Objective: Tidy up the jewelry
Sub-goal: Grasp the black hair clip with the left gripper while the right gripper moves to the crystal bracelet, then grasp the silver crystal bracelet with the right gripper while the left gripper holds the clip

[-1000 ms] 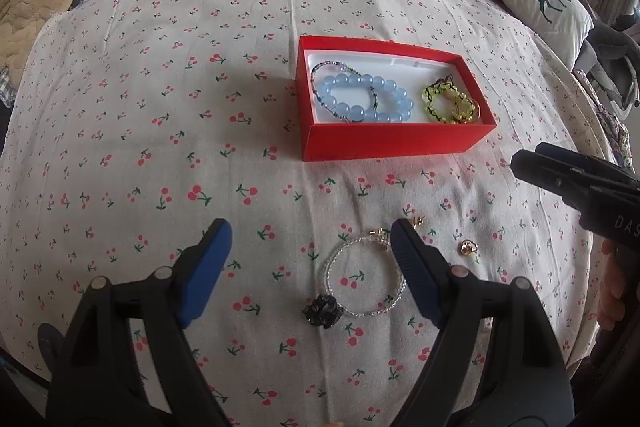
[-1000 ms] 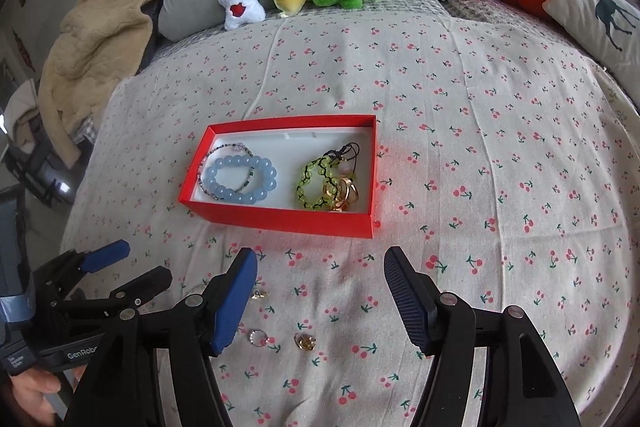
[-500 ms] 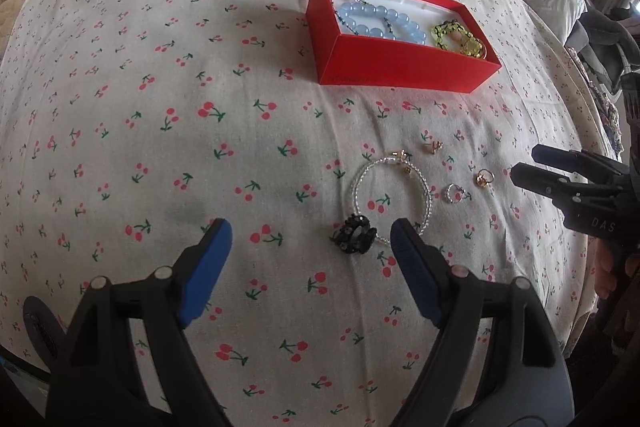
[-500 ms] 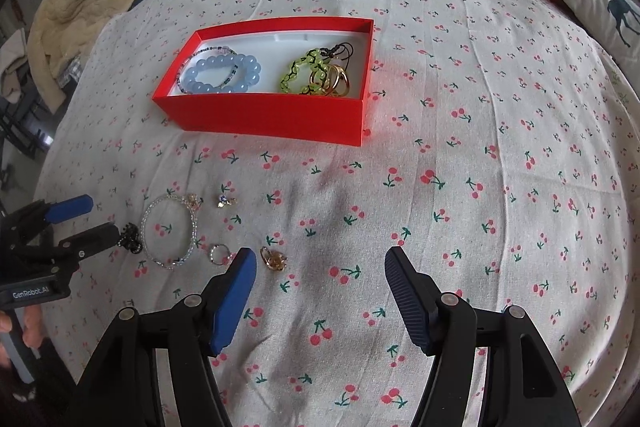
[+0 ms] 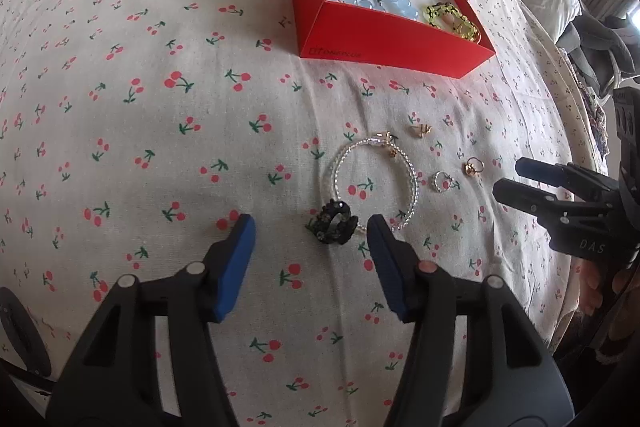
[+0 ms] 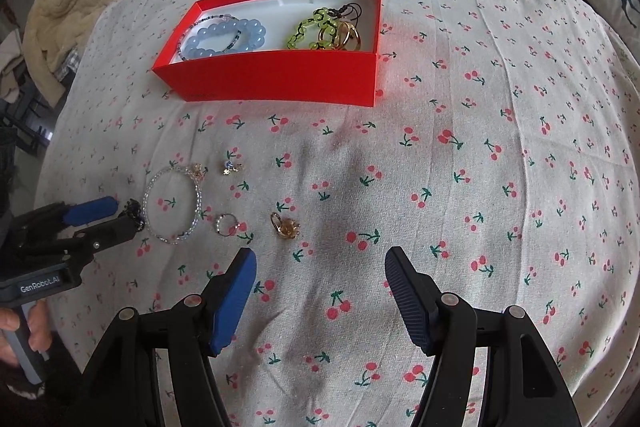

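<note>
Hovering low with jaws spread wide, left gripper [image 5: 308, 231] framing a black beaded ring [image 5: 333, 221] lying just beside a clear beaded bracelet [image 5: 374, 183] on the cherry-print bedsheet [image 5: 160, 107]. Hanging apart too, right gripper [image 6: 320, 267] above a gold ring [image 6: 285, 225], short of the red box [image 6: 276, 79].

Cherry-print bedspread [image 6: 460, 155] carries a red box [image 6: 280, 79], clear beaded bracelet [image 6: 173, 203], black ornament [image 5: 333, 223] and small rings [image 6: 285, 225]
</note>
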Demonstrator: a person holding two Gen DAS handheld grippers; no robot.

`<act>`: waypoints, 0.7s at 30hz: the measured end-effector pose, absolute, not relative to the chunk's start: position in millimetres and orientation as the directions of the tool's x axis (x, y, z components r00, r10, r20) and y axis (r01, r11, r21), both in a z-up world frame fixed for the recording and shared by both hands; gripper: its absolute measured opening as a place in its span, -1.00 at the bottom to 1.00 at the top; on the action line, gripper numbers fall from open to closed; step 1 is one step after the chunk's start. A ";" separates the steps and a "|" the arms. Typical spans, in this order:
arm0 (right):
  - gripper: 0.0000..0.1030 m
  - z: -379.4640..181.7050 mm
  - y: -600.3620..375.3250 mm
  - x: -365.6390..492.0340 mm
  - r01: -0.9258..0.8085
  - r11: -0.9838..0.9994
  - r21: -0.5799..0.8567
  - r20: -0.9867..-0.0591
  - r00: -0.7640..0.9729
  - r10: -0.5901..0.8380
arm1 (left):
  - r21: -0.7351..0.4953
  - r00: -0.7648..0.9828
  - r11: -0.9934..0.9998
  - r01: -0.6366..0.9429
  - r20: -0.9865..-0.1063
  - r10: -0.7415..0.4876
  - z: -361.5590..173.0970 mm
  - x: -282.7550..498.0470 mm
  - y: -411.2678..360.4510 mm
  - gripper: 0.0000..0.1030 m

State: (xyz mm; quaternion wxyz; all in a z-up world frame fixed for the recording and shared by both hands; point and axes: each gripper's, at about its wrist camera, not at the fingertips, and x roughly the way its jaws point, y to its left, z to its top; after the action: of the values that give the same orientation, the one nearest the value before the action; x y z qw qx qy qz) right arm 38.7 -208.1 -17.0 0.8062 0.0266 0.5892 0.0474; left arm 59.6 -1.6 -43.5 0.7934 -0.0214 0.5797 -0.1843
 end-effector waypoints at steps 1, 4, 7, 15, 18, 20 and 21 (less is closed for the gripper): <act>0.32 -17.0 -208.1 38.9 -0.044 0.994 0.100 -0.947 0.301 0.108 | -0.244 0.262 0.932 0.267 -0.913 -0.314 -44.2 60.5 -3.5 0.09; 0.32 -16.7 -208.9 38.5 -0.039 0.994 0.104 -0.947 0.300 0.111 | -0.226 0.272 0.938 0.264 -0.915 -0.297 -44.9 61.9 -5.6 -0.11; 0.32 -16.1 -208.9 38.9 -0.040 0.994 0.103 -0.947 0.303 0.111 | -0.226 0.271 0.936 0.268 -0.915 -0.299 -45.2 62.4 -7.0 -0.40; 0.32 -15.6 -205.0 43.9 -0.031 0.994 0.108 -0.946 0.305 0.112 | -0.207 0.277 0.939 0.276 -0.918 -0.284 -42.8 60.8 -7.7 -0.53; 0.32 -14.5 -199.4 47.1 -0.030 0.993 0.115 -0.944 0.307 0.118 | -0.203 0.286 0.941 0.272 -0.916 -0.281 -39.6 60.3 -4.2 -0.54; 0.32 -14.0 -193.6 49.4 -0.035 0.992 0.121 -0.943 0.308 0.126 | -0.198 0.293 0.944 0.264 -0.916 -0.274 -37.2 60.0 0.1 -0.54; 0.32 -13.7 -190.0 50.9 -0.038 0.992 0.124 -0.943 0.307 0.130 | -0.193 0.298 0.946 0.260 -0.916 -0.269 -36.2 60.0 2.3 -0.54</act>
State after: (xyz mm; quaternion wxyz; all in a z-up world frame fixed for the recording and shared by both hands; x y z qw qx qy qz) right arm 50.9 -190.0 -13.7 0.8075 0.0392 0.5863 0.0518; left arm 60.0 2.3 -36.2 0.8055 -0.0038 0.5694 -0.1642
